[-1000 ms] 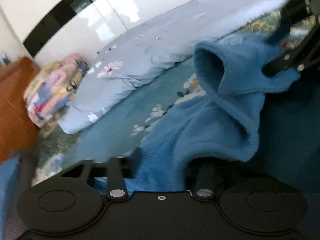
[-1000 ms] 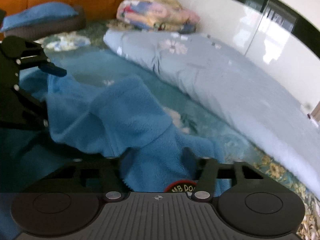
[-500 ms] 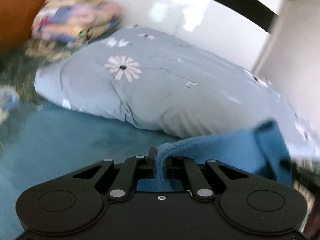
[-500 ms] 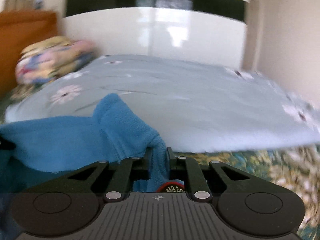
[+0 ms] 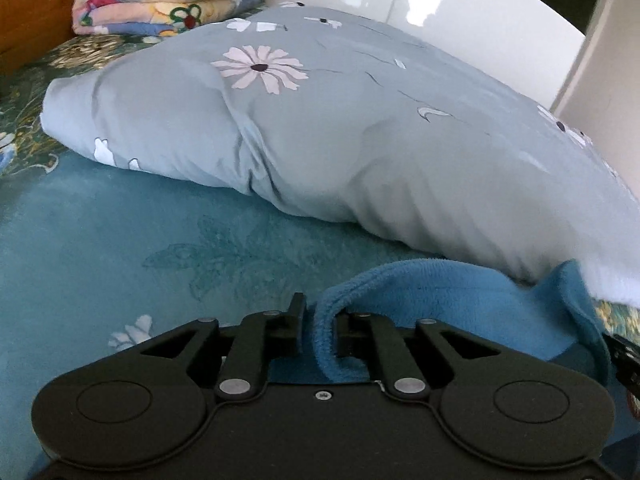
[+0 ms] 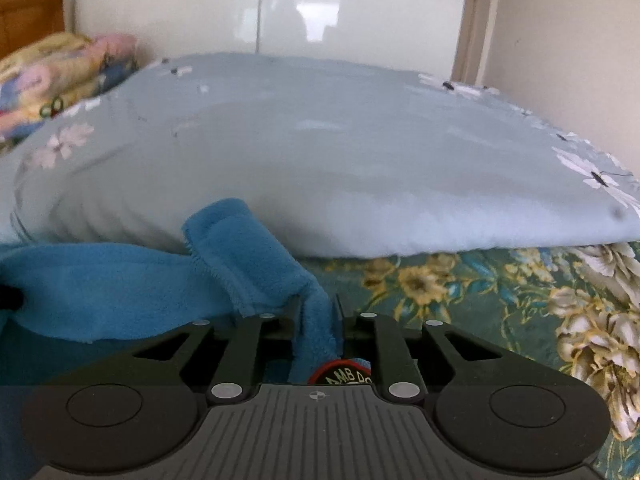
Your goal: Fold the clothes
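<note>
Holding blue fleece [image 5: 460, 304] taut: left gripper [image 5: 318, 332] and right gripper [image 6: 318, 330] both clamped on its edge. Next: carry toward 12 o'clock, lay flat on bed [image 5: 100, 240].

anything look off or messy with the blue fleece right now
Nothing damaged or spilled. The blue fleece garment is bunched, not flat: one edge is pinched in the left gripper, another in the right gripper, with a cuff-like end sticking up against the grey floral duvet.
</note>
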The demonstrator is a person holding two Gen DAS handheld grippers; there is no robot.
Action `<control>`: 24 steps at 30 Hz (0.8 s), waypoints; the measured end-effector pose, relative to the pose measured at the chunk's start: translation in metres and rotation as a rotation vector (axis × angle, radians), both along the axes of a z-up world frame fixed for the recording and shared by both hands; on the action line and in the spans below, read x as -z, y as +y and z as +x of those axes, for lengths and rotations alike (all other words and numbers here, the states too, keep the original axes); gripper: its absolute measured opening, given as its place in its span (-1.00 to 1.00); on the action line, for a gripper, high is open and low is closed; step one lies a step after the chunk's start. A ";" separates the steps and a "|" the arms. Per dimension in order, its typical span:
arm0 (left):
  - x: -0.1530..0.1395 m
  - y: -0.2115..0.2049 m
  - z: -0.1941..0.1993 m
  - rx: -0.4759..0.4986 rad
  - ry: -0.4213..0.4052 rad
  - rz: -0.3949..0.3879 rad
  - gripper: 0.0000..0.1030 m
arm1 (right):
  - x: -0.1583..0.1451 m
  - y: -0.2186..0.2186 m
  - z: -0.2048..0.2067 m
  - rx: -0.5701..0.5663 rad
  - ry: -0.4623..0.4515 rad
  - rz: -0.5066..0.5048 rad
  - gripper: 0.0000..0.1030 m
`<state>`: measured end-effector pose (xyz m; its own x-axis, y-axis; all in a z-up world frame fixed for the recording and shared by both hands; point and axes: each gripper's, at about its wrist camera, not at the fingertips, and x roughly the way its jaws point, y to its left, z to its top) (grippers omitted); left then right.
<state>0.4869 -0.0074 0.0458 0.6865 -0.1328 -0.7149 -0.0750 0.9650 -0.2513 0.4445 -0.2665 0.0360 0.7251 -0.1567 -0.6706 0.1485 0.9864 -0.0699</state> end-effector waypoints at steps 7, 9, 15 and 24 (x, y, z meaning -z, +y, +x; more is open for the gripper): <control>-0.012 0.008 -0.018 0.049 -0.004 -0.040 0.56 | -0.019 -0.006 -0.018 -0.070 -0.017 0.000 -0.20; -0.018 0.011 -0.029 0.056 -0.006 -0.055 0.64 | -0.032 -0.009 -0.032 -0.098 -0.029 0.005 -0.13; -0.047 0.024 -0.098 0.024 -0.021 -0.121 0.78 | -0.068 -0.029 -0.122 -0.200 -0.081 0.052 -0.03; -0.050 0.027 -0.224 0.028 -0.005 -0.144 0.81 | -0.044 -0.033 -0.286 -0.372 0.032 0.072 0.02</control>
